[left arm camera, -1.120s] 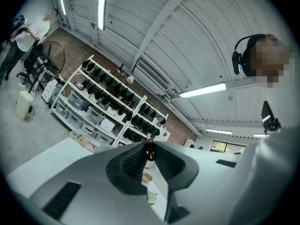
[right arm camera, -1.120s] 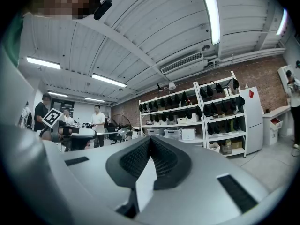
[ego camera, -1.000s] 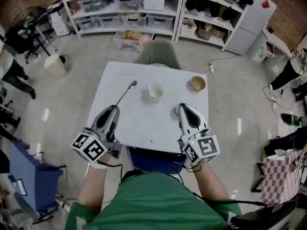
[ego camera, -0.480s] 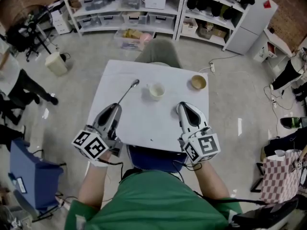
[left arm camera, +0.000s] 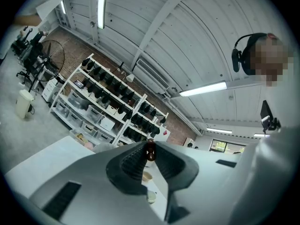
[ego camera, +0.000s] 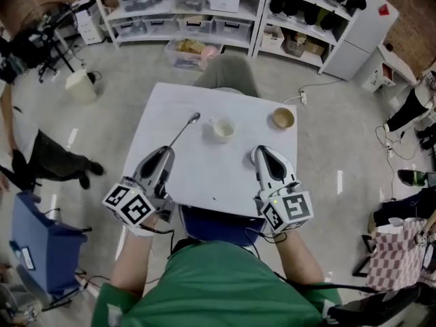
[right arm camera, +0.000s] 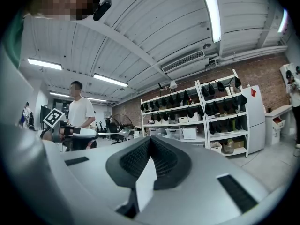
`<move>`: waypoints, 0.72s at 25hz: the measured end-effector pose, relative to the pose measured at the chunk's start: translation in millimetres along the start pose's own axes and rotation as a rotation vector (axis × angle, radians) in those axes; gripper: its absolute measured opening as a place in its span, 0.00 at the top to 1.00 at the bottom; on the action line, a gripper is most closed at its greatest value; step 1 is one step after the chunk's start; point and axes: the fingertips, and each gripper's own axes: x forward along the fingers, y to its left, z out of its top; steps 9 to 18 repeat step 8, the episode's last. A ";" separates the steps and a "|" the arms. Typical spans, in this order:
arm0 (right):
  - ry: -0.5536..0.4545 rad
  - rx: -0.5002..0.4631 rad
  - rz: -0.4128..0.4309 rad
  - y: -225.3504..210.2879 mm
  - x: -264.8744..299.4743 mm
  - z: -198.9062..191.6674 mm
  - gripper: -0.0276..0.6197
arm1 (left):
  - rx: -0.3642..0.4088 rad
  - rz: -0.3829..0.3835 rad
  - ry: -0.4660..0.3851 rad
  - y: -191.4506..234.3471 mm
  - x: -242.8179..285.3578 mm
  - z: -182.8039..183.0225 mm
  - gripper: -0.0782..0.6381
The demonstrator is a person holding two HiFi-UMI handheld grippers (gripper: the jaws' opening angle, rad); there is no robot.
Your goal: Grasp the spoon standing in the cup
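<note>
I hold the spoon (ego camera: 182, 131) with my left hand-held gripper (ego camera: 165, 152). Its jaws are narrow and pinch the end of the handle, which shows in the left gripper view as a small dark piece between the two tips. In the head view the spoon goes from these tips, left of the frame's centre, up and to the right, and its bowl ends in the upper middle of the frame. The spoon is not in the white cup (ego camera: 223, 129). The bowl lies just to the left of the cup, apart from it. I cannot tell if the spoon touches the counter (ego camera: 211, 176) or is a little above it.

My right hand-held gripper (ego camera: 261, 152) rests at the lower right of the counter with its jaws together and nothing between them. The cup is up and to the left of its tips. A brown cup (ego camera: 283, 118) stands near the counter's upper right corner.
</note>
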 end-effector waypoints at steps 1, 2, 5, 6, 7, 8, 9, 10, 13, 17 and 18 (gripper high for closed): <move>0.000 0.000 0.000 0.2 0.5 -0.7 0.92 | 0.000 0.000 0.000 1.0 -0.2 -0.5 0.81; 0.000 0.000 0.000 0.3 1.4 -0.7 0.92 | -0.001 0.000 0.000 1.9 0.0 -0.3 0.81; 0.001 0.003 -0.001 0.2 4.7 0.2 0.92 | -0.002 0.001 0.001 4.4 1.2 2.2 0.81; 0.002 0.004 -0.003 0.0 5.6 0.3 0.92 | -0.002 0.001 0.002 5.5 1.7 3.0 0.81; 0.003 0.005 -0.005 -0.3 6.5 0.5 0.92 | -0.001 0.002 0.003 6.5 2.3 3.5 0.81; 0.004 0.006 -0.008 -0.7 7.3 0.6 0.92 | -0.001 0.002 0.003 7.6 2.9 4.0 0.81; 0.004 0.006 -0.008 -0.7 7.3 0.6 0.92 | -0.001 0.002 0.003 7.6 2.9 4.0 0.81; 0.004 0.006 -0.008 -0.7 7.3 0.6 0.92 | -0.001 0.002 0.003 7.6 2.9 4.0 0.81; 0.004 0.006 -0.008 -0.7 7.3 0.6 0.92 | -0.001 0.002 0.003 7.6 2.9 4.0 0.81; 0.004 0.006 -0.008 -0.7 7.3 0.6 0.92 | -0.001 0.002 0.003 7.6 2.9 4.0 0.81; 0.004 0.006 -0.008 -0.7 7.3 0.6 0.92 | -0.001 0.002 0.003 7.6 2.9 4.0 0.81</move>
